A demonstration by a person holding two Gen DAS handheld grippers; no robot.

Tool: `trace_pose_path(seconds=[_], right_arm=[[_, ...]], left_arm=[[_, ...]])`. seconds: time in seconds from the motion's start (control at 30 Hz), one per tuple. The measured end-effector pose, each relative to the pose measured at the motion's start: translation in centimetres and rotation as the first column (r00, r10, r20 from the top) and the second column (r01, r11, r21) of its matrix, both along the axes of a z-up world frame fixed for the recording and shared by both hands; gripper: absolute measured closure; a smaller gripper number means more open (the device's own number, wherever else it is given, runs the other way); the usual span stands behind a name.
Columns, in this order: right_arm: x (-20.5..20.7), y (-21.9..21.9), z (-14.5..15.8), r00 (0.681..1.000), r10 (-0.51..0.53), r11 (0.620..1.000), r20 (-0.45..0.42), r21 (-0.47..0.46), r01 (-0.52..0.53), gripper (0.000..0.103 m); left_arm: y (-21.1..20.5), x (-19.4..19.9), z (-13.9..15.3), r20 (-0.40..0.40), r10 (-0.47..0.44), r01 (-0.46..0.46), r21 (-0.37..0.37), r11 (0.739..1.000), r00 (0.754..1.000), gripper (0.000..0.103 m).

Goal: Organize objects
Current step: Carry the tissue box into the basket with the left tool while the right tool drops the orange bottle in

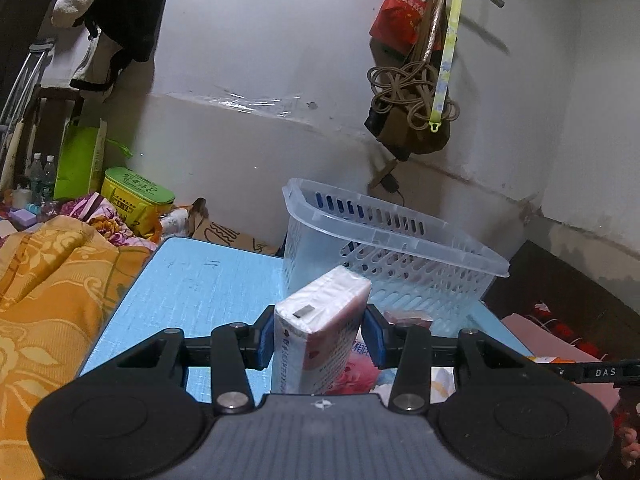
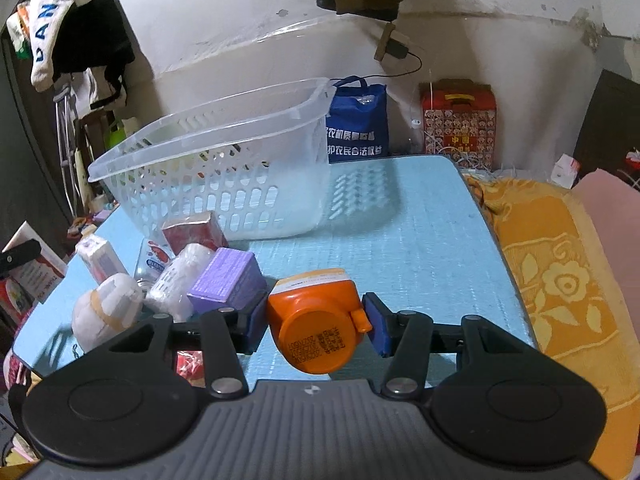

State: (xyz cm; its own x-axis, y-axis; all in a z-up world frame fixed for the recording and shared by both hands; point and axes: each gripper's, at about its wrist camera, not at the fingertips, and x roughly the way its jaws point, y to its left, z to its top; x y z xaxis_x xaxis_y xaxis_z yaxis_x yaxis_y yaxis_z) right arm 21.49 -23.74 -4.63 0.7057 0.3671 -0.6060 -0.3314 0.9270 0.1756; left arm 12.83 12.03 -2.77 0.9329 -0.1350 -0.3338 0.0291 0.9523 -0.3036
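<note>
- The left gripper [image 1: 320,338] clamps a wrapped tissue pack [image 1: 320,320], lifted above the blue table [image 1: 192,280].
- The right gripper [image 2: 316,330] grips an orange bottle [image 2: 316,322], base toward the camera, beside a purple box [image 2: 228,280].
- Beyond both, a clear slotted basket [image 2: 224,172] stands on the table's far side.

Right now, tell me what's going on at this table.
A person is sorting small items with a claw in each hand. The left claw grips a tissue pack, held above the blue table just before the clear basket. The right claw holds an orange bottle. A purple box and other packets wait on the table; the basket looks empty.
</note>
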Motion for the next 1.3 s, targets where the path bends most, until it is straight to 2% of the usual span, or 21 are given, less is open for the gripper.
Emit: trace_pose_path(seconds=[0.3,0.47,0.57,0.7,0.87,0.97,1.13,1.3], right_arm=[[-1.3,-2.0,1.5,1.0,-0.004,0.993,0.028,0.118,0.0,0.049],[-2.5,-1.8,2.9,0.997,0.01,0.988,0.075,0.151,-0.021,0.049],[-2.6,-1.5,4.3,0.994,0.021,0.985,0.106,0.169,-0.039,0.049],[-2.1,0.2,7.7,0.98,0.03,0.986,0.199,0.155,-0.062,0.049],[1.0,3.8,10.4,0.951,0.061,0.988,0.302,0.117,-0.101,0.049],[4.2,6.9,10.0,0.937,0.086,0.994,0.339,0.036,-0.104,0.049],[9.4,8.7,7.0,0.933,0.07,0.997,0.354,0.014,-0.08,0.049],[11.7,9.4,5.0,0.936,0.083,0.995,0.342,0.017,-0.094,0.049]], left_arm=[[0.8,-0.8,0.5,0.066,-0.02,0.024,-0.061,0.998,0.998,0.055],[1.3,-1.0,0.2,0.076,-0.03,0.038,-0.098,0.994,0.997,0.055],[1.7,-1.4,1.3,0.11,-0.032,0.046,-0.127,0.991,0.993,0.055],[1.2,-0.9,4.1,0.162,-0.072,0.094,-0.134,0.987,0.984,0.055],[-0.4,2.6,8.6,0.209,-0.094,0.119,-0.11,0.987,0.973,0.055],[-1.4,6.4,10.2,0.194,-0.088,0.102,-0.063,0.993,0.977,0.055],[-2.3,13.6,8.8,0.097,-0.055,0.057,-0.025,0.998,0.994,0.055],[-2.4,16.4,6.1,0.033,-0.03,0.03,0.005,1.0,0.999,0.054]])
